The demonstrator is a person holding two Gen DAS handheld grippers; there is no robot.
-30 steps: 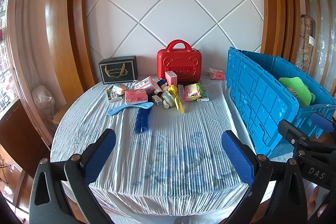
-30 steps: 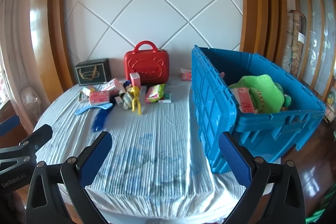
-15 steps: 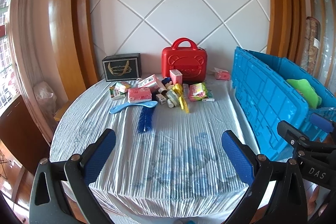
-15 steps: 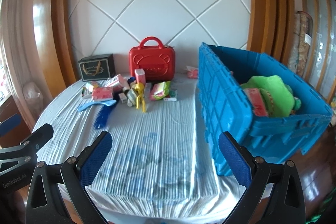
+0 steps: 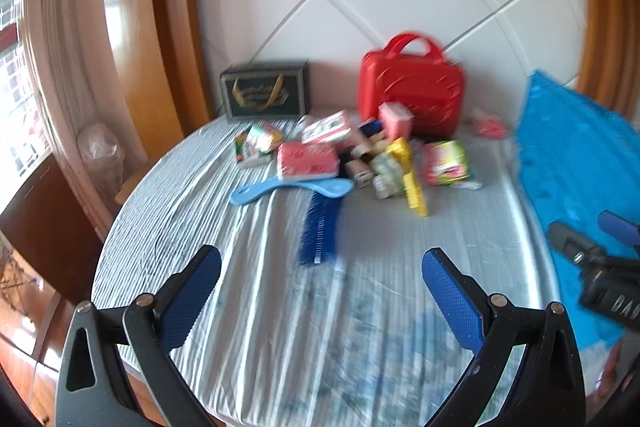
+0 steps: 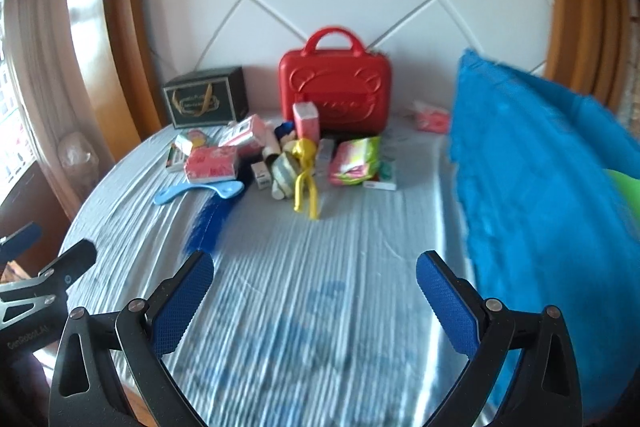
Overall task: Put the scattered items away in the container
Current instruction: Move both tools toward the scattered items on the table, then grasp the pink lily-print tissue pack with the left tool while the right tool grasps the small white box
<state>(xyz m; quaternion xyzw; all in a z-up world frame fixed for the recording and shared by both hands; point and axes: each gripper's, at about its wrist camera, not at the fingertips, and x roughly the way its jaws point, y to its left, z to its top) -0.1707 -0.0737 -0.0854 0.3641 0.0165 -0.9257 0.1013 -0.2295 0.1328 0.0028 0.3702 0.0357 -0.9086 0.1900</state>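
Items (image 6: 288, 155) lay heaped on the bench (image 6: 320, 267) just in front of the red case (image 6: 335, 95), well apart from both grippers. Bin (image 6: 540, 195) stood to the right of the case, at the bench edge. Left gripper (image 5: 320, 291) hovered over the near bench, fingers (image 5: 452, 301) spread wide, holding nothing. Right gripper (image 6: 314, 291) likewise, fingers (image 6: 182, 301) spread and empty. Judged the step as an approach to the heap. Best started with the outliers nearest the grippers: blue brush (image 5: 320, 227) and yellow toy (image 6: 306, 179), both in front of the case and clear of the pile. Worth slowing first, given the blur, and closing across the brush's narrow width. Risk of snagging the wrinkled cloth.
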